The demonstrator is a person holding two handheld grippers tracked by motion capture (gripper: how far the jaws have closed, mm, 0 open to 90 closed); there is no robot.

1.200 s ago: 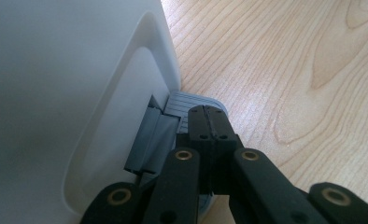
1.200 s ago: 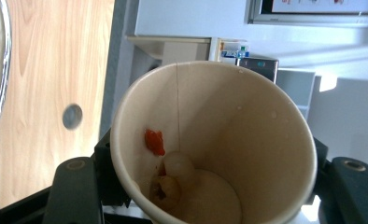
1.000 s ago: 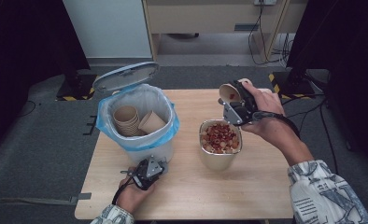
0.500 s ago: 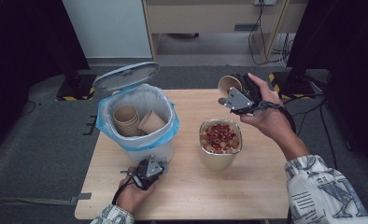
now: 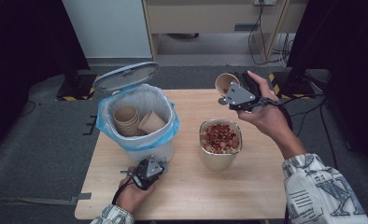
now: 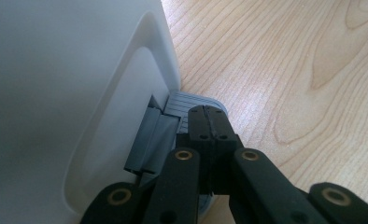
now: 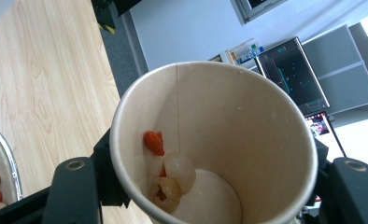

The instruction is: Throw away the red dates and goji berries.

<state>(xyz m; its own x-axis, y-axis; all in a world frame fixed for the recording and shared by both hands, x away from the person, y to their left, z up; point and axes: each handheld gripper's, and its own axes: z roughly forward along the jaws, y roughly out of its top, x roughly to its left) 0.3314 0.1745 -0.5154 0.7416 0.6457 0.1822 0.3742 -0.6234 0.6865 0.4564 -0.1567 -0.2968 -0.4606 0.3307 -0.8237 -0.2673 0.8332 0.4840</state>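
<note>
Two grippers work: the left gripper, jaws pressed together, pushes the bin's pedal so the lid stays up, while the right gripper pinches a cup at 1 o'clock.

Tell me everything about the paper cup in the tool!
The paper cup is plain tan with a rolled rim and a straight seam down its inside wall. The right tool is shut on it, gripping it from both sides, lifted above the table's far edge and tipped so its mouth shows. It is nearly empty: a red berry and a couple of pale round pieces cling near the bottom.
</note>
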